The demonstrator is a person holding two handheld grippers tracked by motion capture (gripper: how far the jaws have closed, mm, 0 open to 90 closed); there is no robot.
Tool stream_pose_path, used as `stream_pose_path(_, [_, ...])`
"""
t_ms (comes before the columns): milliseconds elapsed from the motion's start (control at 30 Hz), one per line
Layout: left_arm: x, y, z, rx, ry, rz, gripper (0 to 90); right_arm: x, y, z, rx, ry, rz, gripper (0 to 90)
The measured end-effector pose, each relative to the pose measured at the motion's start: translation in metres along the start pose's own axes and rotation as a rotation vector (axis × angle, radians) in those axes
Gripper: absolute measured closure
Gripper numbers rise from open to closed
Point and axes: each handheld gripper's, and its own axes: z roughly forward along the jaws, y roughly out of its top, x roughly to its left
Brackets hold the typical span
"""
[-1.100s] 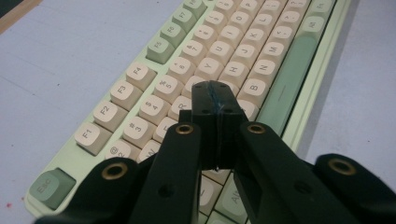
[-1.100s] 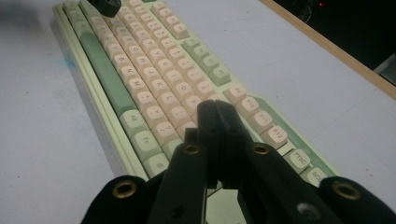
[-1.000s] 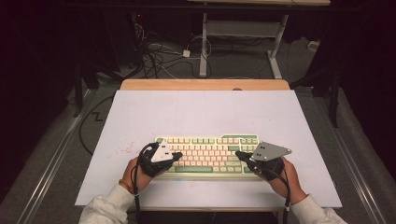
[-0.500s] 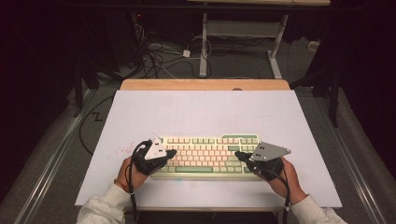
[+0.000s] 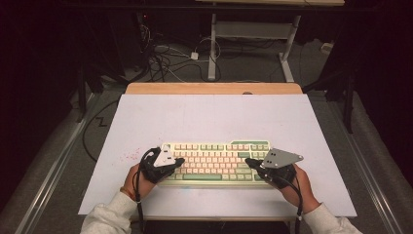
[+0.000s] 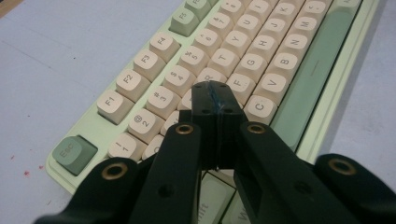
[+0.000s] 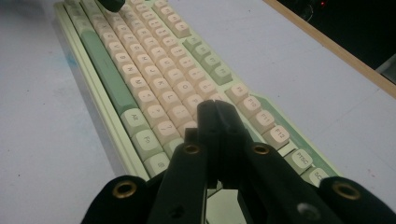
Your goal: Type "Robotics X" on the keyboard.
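Observation:
A pale green keyboard with cream and green keys lies near the front of the white table top. My left gripper is shut, its tips over the keyboard's left end. In the left gripper view the closed jaws sit just above the letter keys near the E and D. My right gripper is shut too, over the right part of the keyboard. In the right gripper view its tips hover over the keys near the punctuation row. Nothing is held in either gripper.
The white top rests on a wooden table whose far edge shows as a tan strip. Beyond it, cables and a white desk frame stand on the dark floor. Small red specks mark the surface left of the keyboard.
My left gripper has shifted a little over the keyboard's left end. The right gripper has kept still. Both stay shut.

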Motion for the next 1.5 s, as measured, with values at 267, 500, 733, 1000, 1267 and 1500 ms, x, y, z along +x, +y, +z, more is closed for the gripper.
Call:
stream_pose_path(267, [0.0,-0.001,0.004,0.011,-0.002,0.001,87.7,0.0,0.0,0.0,0.002,0.001,-0.001,89.7])
stream_pose_path(500, [0.0,-0.001,0.006,0.02,-0.004,0.002,87.7,0.001,0.0,0.002,0.007,0.004,-0.002,89.8])
stream_pose_path(733, [0.0,-0.001,0.008,0.027,-0.006,0.001,87.7,0.001,0.0,0.002,0.007,0.003,-0.002,89.8])
stream_pose_path(1000, [0.0,-0.001,0.008,0.033,-0.014,0.0,87.8,0.001,0.0,0.002,0.009,0.006,-0.004,89.7])
stream_pose_path(1267, [0.001,0.0,0.009,0.04,-0.011,-0.005,87.8,0.002,0.0,0.002,0.01,0.01,-0.008,89.7])
stream_pose_path(1500, [0.002,0.002,0.001,0.002,0.009,-0.006,87.7,0.001,0.0,0.001,0.007,0.009,-0.006,89.7])
